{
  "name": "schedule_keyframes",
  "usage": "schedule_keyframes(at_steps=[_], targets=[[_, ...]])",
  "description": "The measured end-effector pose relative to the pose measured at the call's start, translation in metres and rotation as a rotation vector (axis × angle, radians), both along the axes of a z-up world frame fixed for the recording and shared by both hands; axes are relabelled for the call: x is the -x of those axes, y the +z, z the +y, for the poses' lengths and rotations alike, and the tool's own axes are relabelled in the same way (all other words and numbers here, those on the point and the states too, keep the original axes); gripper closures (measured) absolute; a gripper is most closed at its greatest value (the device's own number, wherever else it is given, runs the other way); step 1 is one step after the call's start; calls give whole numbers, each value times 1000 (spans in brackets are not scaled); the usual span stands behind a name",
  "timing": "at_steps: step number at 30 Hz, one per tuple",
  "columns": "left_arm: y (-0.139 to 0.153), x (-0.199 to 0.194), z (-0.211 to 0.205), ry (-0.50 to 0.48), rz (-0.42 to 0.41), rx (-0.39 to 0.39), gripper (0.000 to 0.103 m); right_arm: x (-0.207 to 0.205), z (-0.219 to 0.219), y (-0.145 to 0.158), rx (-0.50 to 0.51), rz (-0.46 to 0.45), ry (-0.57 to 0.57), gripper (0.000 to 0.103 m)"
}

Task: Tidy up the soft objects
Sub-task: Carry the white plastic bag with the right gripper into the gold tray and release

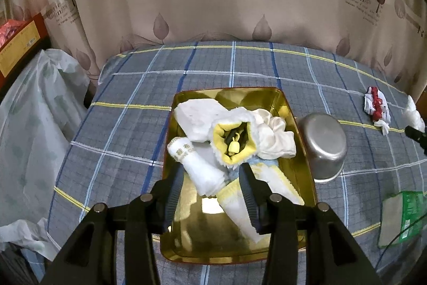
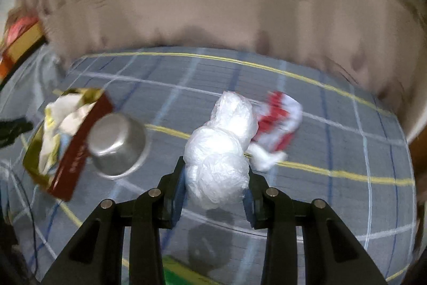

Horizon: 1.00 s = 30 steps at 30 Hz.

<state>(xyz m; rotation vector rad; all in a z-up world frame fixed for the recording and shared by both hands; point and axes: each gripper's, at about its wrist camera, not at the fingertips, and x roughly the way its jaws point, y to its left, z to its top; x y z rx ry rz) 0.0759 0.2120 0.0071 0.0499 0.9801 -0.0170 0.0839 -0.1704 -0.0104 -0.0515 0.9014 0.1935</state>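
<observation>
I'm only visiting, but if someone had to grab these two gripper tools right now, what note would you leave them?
Left gripper: open, empty, over the gold tray.
Right gripper: shut on the crumpled plastic bag, lifted above the bed.
Done: white and yellow cloths already lie in the tray.
Left: bring over the bag, then the red-and-white cloth on the checked sheet. The steel bowl sits upside down beside the tray.

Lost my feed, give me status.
Right gripper shut on crumpled plastic bag, lifted. Left gripper open over gold tray of cloths. Steel bowl beside tray.
</observation>
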Motion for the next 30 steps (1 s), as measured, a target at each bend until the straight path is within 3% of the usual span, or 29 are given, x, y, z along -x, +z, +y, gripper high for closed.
schedule_keyframes(at_steps=[6, 14, 23, 30], targets=[[3, 3, 1, -10, -4, 17, 58, 1, 71, 4, -45, 20, 165, 69], [5, 4, 4, -12, -1, 14, 57, -5, 158, -13, -42, 47, 317, 69], [9, 7, 2, -39, -13, -23, 56, -23, 207, -25, -35, 56, 383, 68], [12, 6, 20, -1, -17, 5, 55, -41, 230, -27, -53, 54, 393, 68]])
